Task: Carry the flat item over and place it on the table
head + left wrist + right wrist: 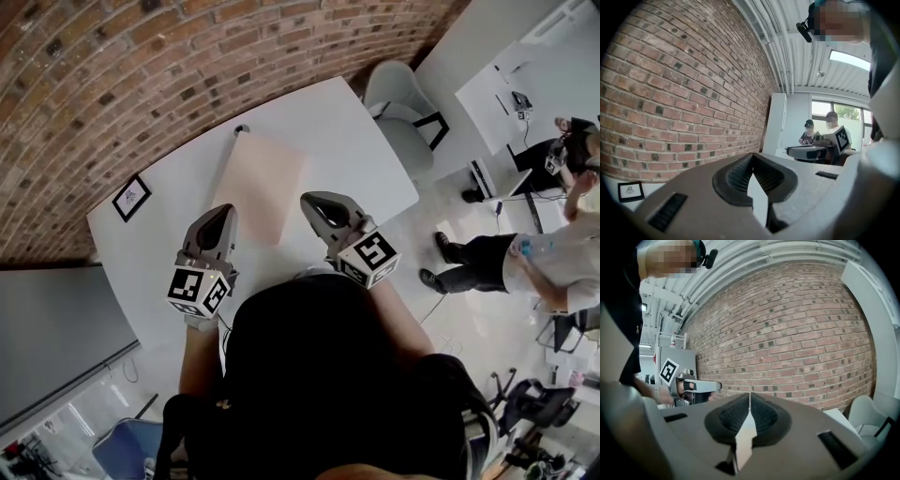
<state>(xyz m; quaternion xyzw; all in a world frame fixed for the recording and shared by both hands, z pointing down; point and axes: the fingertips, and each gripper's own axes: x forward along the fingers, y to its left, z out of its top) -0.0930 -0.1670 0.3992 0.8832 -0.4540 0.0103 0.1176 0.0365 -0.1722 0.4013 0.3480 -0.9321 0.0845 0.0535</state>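
Observation:
The flat item (pixel 261 183), a pale beige sheet, lies flat on the white table (pixel 347 131), its near edge between my two grippers. My left gripper (pixel 217 212) hovers at the sheet's left near corner, shut, with nothing between its fingers. The right gripper (pixel 314 199) hovers by the sheet's right near edge, also shut and holding nothing. Seen in the left gripper view, the left gripper (pixel 753 154) has its tips meeting and faces the brick wall (pixel 684 93); the right gripper (pixel 815 150) shows beyond. Likewise the right gripper (pixel 750 393) has its tips together, with the left gripper (pixel 691 386) beside it.
A small black-framed card (pixel 130 197) lies near the table's left far corner. A small dark object (pixel 242 129) sits at the far edge by the brick wall (pixel 141 66). A grey chair (pixel 398 103) stands off the right end. People (pixel 525 258) are on the floor to the right.

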